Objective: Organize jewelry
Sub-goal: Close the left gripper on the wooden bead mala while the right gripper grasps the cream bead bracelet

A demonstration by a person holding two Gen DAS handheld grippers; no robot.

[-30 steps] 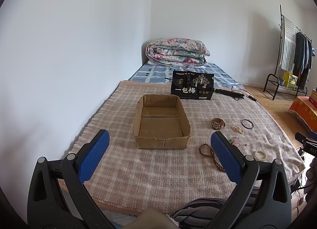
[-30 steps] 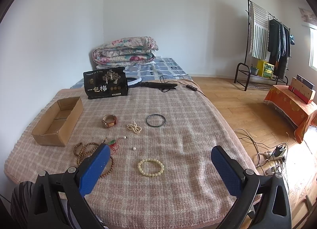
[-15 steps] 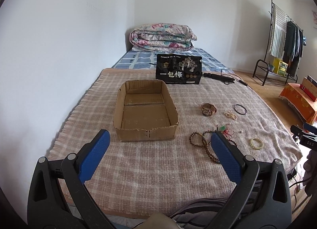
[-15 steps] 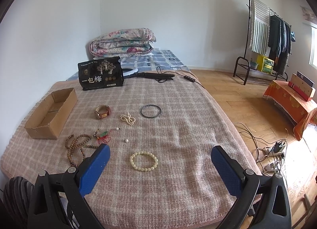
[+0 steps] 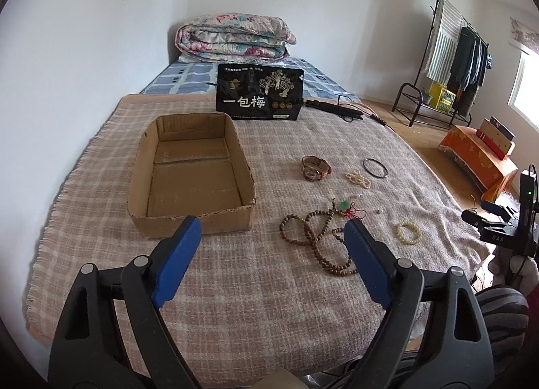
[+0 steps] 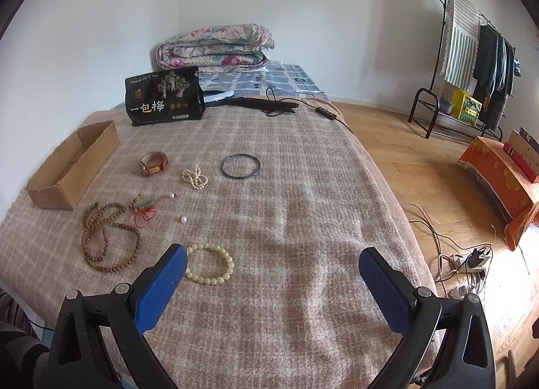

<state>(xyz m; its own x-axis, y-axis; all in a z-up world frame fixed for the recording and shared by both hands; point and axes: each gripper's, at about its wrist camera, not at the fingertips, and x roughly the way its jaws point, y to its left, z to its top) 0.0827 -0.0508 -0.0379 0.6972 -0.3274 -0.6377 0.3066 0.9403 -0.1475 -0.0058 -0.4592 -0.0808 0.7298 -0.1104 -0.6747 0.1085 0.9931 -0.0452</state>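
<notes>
Two handheld grippers hover over a bed covered with a pink-and-cream checked blanket (image 6: pixel 303 207). The left gripper (image 5: pixel 273 240) is spread wide and holds nothing; the right gripper (image 6: pixel 273 271) is likewise wide and holds nothing.

The jewelry lies loose on the blanket, left of centre in the right wrist view. Nearest, just beside the right gripper's left finger, is a pale bead bracelet (image 6: pixel 210 263). To its left is a long string of brown wooden beads (image 6: pixel 107 237) with a red-and-green tassel charm (image 6: pixel 145 208). Two loose pearls (image 6: pixel 183 219), a small pearl strand (image 6: pixel 194 178), a dark thin bangle (image 6: pixel 240 166) and a wristwatch (image 6: pixel 153 162) sit higher in the frame.

An open, empty cardboard box (image 5: pixel 193 173) fills the centre left of the left wrist view.

These pieces look light. The bead strings likely droop and swing, so pinching across the beads seems best. The bangle is probably rigid and slippery; the pearls are tiny and may roll. The soft blanket should give under the fingertips.

Behind are a black packet (image 6: pixel 164 101), a folded quilt (image 6: pixel 215 47), white walls, wooden floor and a clothes rack (image 6: pixel 471 52).
</notes>
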